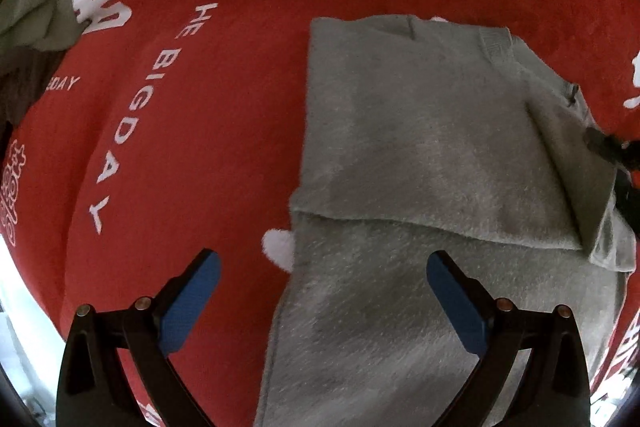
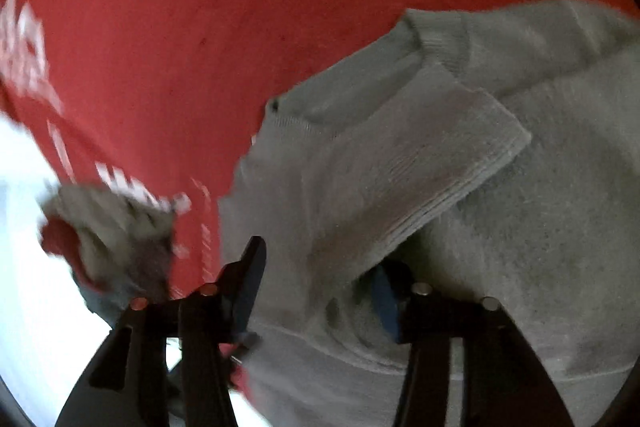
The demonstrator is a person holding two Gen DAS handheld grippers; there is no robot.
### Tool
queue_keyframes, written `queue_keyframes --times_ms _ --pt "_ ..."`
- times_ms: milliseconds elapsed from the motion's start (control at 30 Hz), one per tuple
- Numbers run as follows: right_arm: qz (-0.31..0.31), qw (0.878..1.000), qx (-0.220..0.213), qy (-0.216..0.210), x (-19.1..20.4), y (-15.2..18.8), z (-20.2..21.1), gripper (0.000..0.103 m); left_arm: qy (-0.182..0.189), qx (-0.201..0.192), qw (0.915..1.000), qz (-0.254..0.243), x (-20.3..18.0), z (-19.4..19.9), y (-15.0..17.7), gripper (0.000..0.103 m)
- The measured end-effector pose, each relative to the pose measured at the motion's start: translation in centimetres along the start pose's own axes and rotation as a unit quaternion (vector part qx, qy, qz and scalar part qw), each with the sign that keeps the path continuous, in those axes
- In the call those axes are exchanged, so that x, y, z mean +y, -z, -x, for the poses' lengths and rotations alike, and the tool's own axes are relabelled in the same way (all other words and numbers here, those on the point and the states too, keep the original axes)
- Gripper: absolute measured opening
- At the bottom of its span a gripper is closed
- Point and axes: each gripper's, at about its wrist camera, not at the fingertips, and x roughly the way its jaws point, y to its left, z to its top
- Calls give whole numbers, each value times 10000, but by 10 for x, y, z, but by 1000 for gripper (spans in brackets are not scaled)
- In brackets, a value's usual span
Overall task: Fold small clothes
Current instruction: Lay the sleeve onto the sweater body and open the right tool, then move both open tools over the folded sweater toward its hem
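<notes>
Red printed cloth covered your surface while your right claw pinched the grey sweater and your left claw gaped empty; you needed to lay that sleeve flat.

grey garment on red printed cloth

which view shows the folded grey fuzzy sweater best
The left wrist view: the folded grey fuzzy sweater lies sharp and nearly whole on the red printed cloth. The right wrist view shows only a blurred close-up of it, with the right gripper shut on the fabric.
</notes>
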Motion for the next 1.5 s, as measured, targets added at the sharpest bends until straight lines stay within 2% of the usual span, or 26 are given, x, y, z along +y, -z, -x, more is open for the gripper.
queue_keyframes --times_ms 67,167,233,267,300,333,367,400,433,500,533,600,633,667,700,733,800,900,1000,1067,1100,1133,1167,1300,1400,1500 --pt "136 9998 -90 91 11 -4 -1 6 57 -93 9999 68 10 7 2 103" --pt "1582 9863 -214 411 73 4 -2 6 45 -158 9998 111 22 11 6 103" --pt "2988 9495 -99 948 119 31 -22 11 -7 -124 9998 155 32 9 6 103" --pt "3511 9286 5 1199 131 45 -36 12 -32 -93 9998 193 39 7 6 103" --pt "3789 9153 121 1362 135 53 -46 20 -62 -49 9997 242 45 5 6 103" --pt "4145 8943 400 1635 140 68 -67 46 -101 -16 9995 301 52 2 6 103" --pt "4358 8795 626 1808 141 79 -83 59 -126 -6 9993 348 55 3 7 103" --pt "4608 8607 837 1998 140 93 -99 66 -150 -9 9991 392 59 5 7 103" --pt "4942 8364 993 2154 141 111 -110 66 -164 -14 9990 427 66 1 2 103" --pt "5190 8192 970 2238 137 127 -106 66 -117 -28 9989 458 70 4 -2 103" --pt "5118 8254 949 2188 136 132 -99 66 -63 -45 9990 439 69 7 -4 103" --pt "4566 8614 924 2023 124 125 -75 66 60 -123 9993 336 60 11 -13 103" --pt "3957 8943 843 1912 107 116 -53 66 134 -182 9994 261 53 14 -17 103" --pt "3593 9111 774 1867 92 109 -37 66 203 -243 9993 180 45 16 -21 103" --pt "2821 9406 571 1803 66 97 -9 66 282 -301 9991 79 35 17 -27 103" --pt "2172 9599 373 1733 42 87 17 66 361 -319 9988 -16 25 14 -34 103" --pt "869 9844 -69 1528 -9 75 63 66 471 -308 9983 -141 5 7 -45 103" --pt "-600 9876 -665 1287 -74 72 115 66 649 -246 9972 -262 -25 -7 -58 103" --pt "-1549 9806 -876 820 -121 70 136 63 289 -240 9979 -535 -49 -23 -62 103" --pt "-1994 9746 -898 484 -140 70 136 56 95 -75 9980 -621 -55 -35 -60 103" --pt "-2189 9702 -1001 269 -148 69 136 46 64 -57 9981 -614 -55 -38 -59 103" --pt "-2203 9695 -1063 170 -150 67 136 19 56 -76 9981 -610 -55 -36 -59 103" --pt "-2110 9711 -1104 173 -148 63 137 6 33 -69 9980 -628 -55 -35 -59 103" --pt "-1352 9819 -1225 508 -134 50 154 7 -98 -88 9965 -824 -56 -31 -51 103" --pt "-912 9866 -902 1011 -137 51 139 7 -128 -51 9964 -835 -53 -30 -48 103" --pt "-985 9882 -751 899 -147 50 142 16 -112 -37 9967 -798 -47 -23 -47 103"
